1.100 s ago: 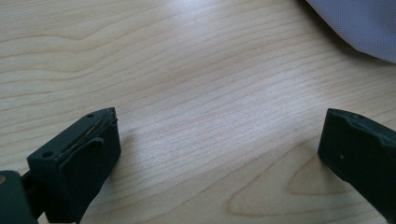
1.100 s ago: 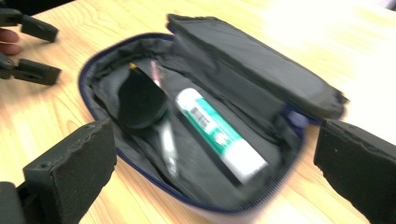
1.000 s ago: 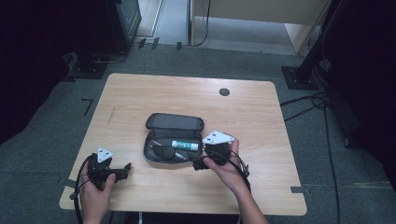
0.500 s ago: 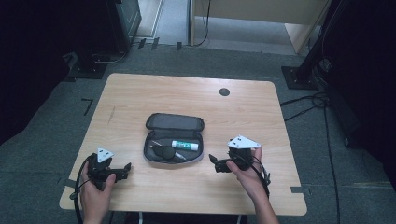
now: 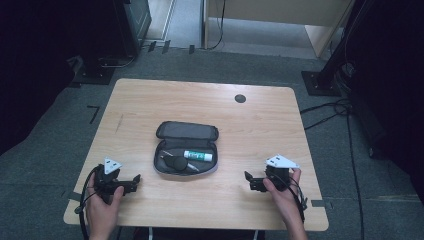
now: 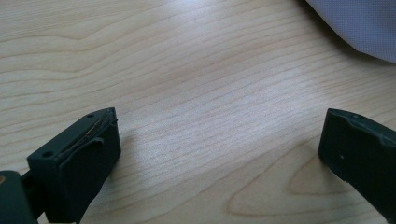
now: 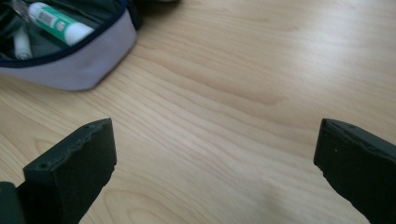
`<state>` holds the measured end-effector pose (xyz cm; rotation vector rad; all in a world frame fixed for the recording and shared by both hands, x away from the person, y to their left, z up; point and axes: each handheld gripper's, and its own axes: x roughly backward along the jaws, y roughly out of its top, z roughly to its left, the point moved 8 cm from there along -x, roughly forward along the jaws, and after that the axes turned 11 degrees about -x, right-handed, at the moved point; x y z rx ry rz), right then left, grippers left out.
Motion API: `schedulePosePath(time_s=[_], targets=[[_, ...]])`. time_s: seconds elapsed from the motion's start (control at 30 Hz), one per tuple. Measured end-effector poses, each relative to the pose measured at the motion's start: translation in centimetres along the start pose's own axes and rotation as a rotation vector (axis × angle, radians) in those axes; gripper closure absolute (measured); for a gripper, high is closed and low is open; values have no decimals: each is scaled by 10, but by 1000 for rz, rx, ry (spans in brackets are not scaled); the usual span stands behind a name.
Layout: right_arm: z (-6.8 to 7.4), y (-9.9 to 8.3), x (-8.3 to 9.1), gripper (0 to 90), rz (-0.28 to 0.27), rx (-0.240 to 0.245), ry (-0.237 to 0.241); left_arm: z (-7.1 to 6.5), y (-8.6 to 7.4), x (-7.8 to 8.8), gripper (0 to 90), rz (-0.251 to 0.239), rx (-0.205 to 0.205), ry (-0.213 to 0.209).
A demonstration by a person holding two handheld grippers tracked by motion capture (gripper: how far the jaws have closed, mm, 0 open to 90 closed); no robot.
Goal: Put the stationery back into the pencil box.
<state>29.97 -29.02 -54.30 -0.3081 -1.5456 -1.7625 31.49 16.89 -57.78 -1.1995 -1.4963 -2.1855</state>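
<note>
The open grey pouch (image 5: 186, 150) lies at mid-table (image 5: 150, 100), holding 1 green-and-white tube (image 5: 198, 156). The right gripper (image 5: 252, 182), jaws spread and empty, rests well right of it. The left gripper (image 5: 131, 181), likewise released, rests near its left front corner.

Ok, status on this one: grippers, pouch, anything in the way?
Left gripper open, empty, on table. Right gripper open, empty, right of pouch. Pouch unzipped, green-white tube inside. Path clear.

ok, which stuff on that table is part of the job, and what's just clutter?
In play:
open grey pouch
green-and-white tube inside it
dark items beside the tube
left gripper, right gripper, jaws open

Bystanders:
black disc near table's far edge
floor stands, cables
</note>
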Motion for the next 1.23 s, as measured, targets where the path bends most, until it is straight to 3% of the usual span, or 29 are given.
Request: schedulePosePath(time_s=[0.4,0.63,0.8,1.0,1.1,1.23], targets=[[-41,-26,17,0,10,-56,-70,0,0,0,0,0,0,1],[-59,-43,19,2,31,-58,-171,0,0,0,0,1,0,-1],[-62,-48,19,5,45,-39,-192,0,0,0,0,0,0,0],[-65,-48,19,0,58,-58,-180,0,0,0,0,0,1,0],[-66,-48,19,0,47,-98,-225,0,0,0,0,0,1,0],[-66,-48,19,0,48,-104,-228,0,0,0,0,0,0,0]])
